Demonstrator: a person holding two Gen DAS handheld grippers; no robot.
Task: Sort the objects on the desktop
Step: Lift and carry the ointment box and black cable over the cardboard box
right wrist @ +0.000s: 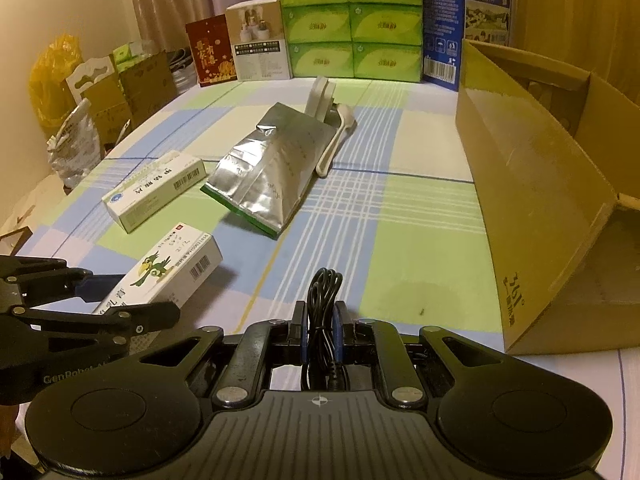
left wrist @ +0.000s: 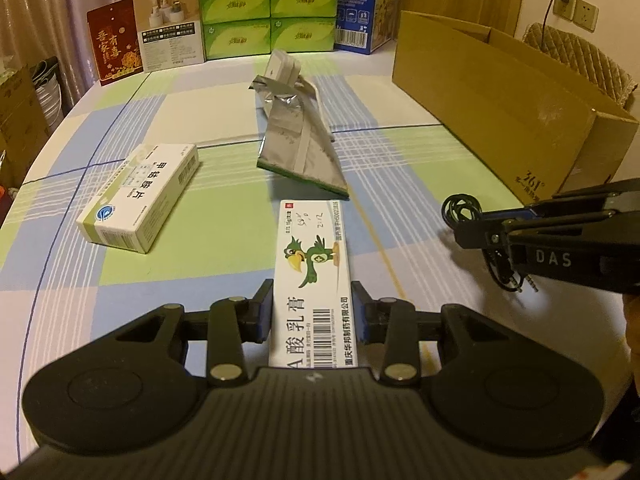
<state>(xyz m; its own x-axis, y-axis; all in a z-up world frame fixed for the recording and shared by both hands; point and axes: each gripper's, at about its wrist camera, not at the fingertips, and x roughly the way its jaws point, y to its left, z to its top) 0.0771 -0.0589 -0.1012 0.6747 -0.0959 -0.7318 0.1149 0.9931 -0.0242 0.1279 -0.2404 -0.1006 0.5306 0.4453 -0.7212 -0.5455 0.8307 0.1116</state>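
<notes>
My left gripper (left wrist: 312, 308) is shut on a white ointment box with a green bird (left wrist: 314, 264) and holds it just above the table; the box also shows in the right wrist view (right wrist: 168, 276). My right gripper (right wrist: 320, 320) is shut on a coiled black cable (right wrist: 324, 312), which also shows in the left wrist view (left wrist: 464, 210). A white and green medicine box (left wrist: 140, 196) lies at the left. A silver foil pouch (left wrist: 298, 148) lies in the middle, with a white item (right wrist: 336, 128) behind it.
An open cardboard box (left wrist: 500, 104) lies on its side at the right of the checked tablecloth (left wrist: 400, 168). Green tissue packs (left wrist: 268, 8), a blue milk carton (left wrist: 360, 4), a white box and a red box stand along the back edge.
</notes>
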